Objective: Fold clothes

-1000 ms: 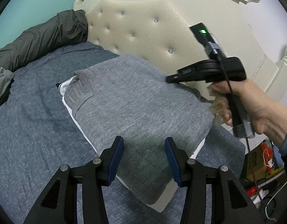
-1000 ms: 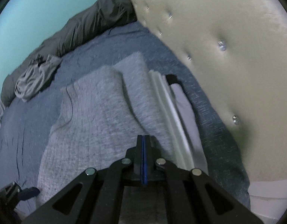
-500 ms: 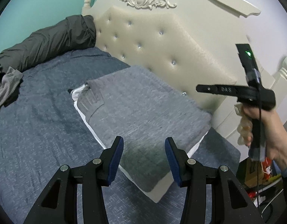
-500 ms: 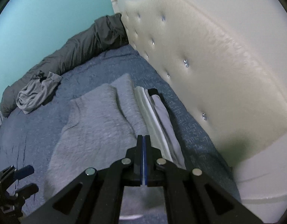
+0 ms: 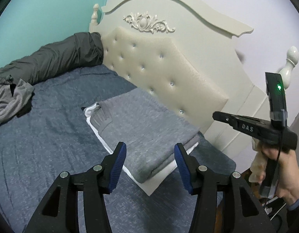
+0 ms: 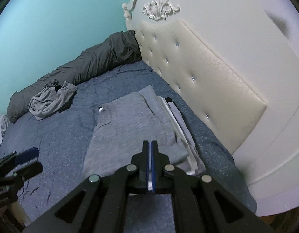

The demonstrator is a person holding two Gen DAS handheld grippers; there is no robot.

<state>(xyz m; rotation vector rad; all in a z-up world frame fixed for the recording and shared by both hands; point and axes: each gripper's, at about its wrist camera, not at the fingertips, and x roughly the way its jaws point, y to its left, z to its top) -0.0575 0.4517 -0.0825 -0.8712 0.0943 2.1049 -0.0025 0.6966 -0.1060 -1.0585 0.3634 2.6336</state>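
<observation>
Fabric is nearly all I see. At far left a crumpled light grey garment [image 5: 11, 101] lies in a soft, shapeless heap on the blue woven bedspread [image 5: 42, 139], just in front of a long, dark grey, slightly shiny roll of bedding [image 5: 52, 58] set along the teal wall.

Toward the middle sits the folded grey knit top [image 5: 145, 128], a flat rectangle of speckled jersey with its collar end at the far left corner. Its long axis runs from that collar toward me and to the right, roughly parallel to the headboard. It lies on top of a stack; from the right wrist view I count at least 2 more folded pieces under it, 1 white [image 6: 180, 134] and 1 pale grey [image 6: 178, 114], their edges showing along the headboard side.

My left gripper [image 5: 150, 165] hangs above the stack's near end, its 2 ribbed blue pads apart and widening, touching nothing.

Behind stands the cream tufted headboard [image 5: 168, 73], padded and studded with small shiny buttons.

At right, my right hand [image 5: 281, 172] holds the right gripper [image 6: 150, 145] off the bed; its 2 pads are pressed together with nothing between.
</observation>
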